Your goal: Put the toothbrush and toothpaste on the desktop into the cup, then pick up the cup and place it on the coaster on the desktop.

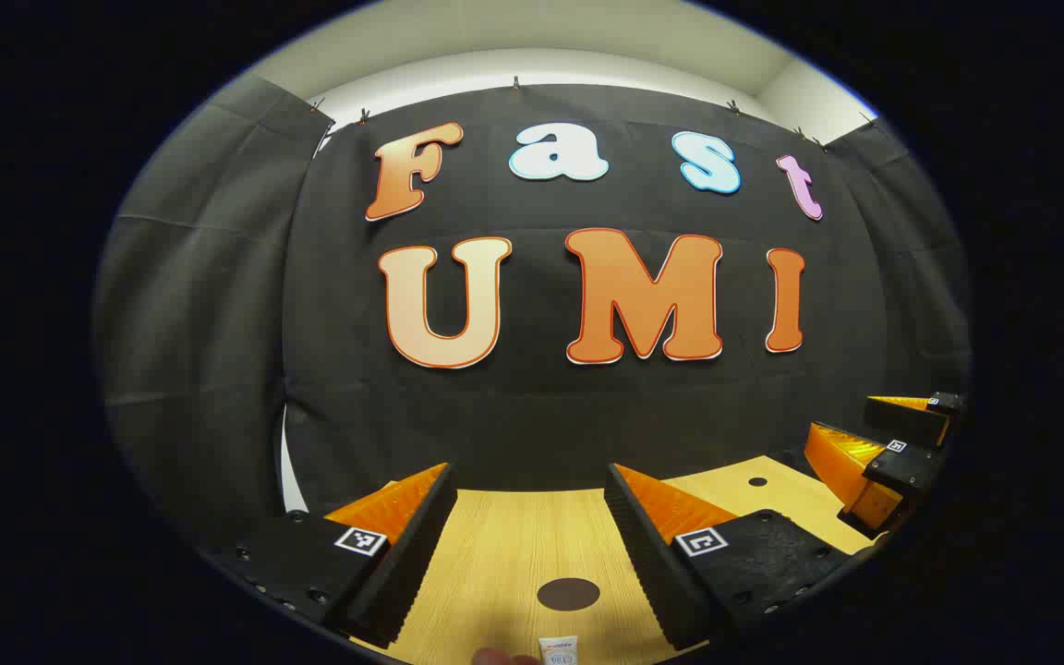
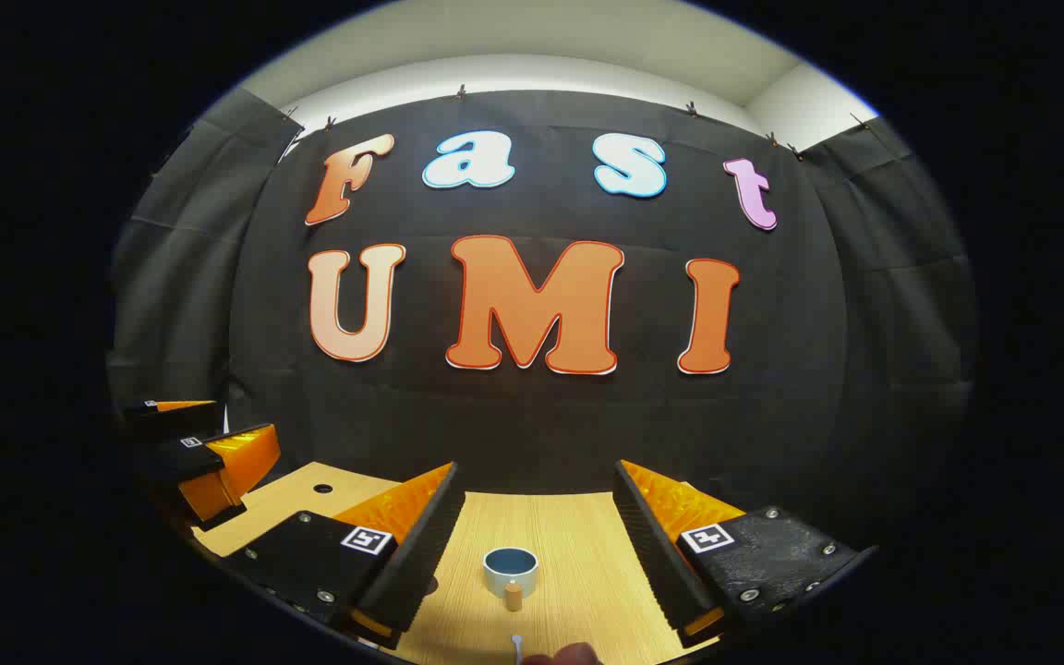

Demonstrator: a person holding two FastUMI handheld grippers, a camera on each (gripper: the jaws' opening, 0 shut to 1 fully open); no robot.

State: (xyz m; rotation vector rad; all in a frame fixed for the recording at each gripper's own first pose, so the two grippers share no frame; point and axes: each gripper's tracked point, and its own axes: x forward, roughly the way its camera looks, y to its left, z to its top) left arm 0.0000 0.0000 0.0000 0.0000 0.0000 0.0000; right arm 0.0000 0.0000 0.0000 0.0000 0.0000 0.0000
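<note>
In the left gripper view my left gripper point(image 1: 530, 471) stands open over the wooden desktop point(image 1: 495, 554). Between its fingers lies a dark round coaster point(image 1: 568, 594), and the end of a white toothpaste tube point(image 1: 558, 651) peeks in at the bottom edge. In the right gripper view my right gripper point(image 2: 537, 466) is open too. A pale cup point(image 2: 510, 565) with a blue inside and a wooden handle stands between its fingers. The white tip of the toothbrush point(image 2: 517, 645) lies just in front of the cup. Each gripper hovers apart from these things, holding nothing.
The right gripper point(image 1: 841, 414) shows at the far right of the left gripper view, and the left gripper point(image 2: 244, 416) at the far left of the right gripper view. A small dark hole point(image 1: 757, 481) marks the desktop. The black cloth wall closes the back.
</note>
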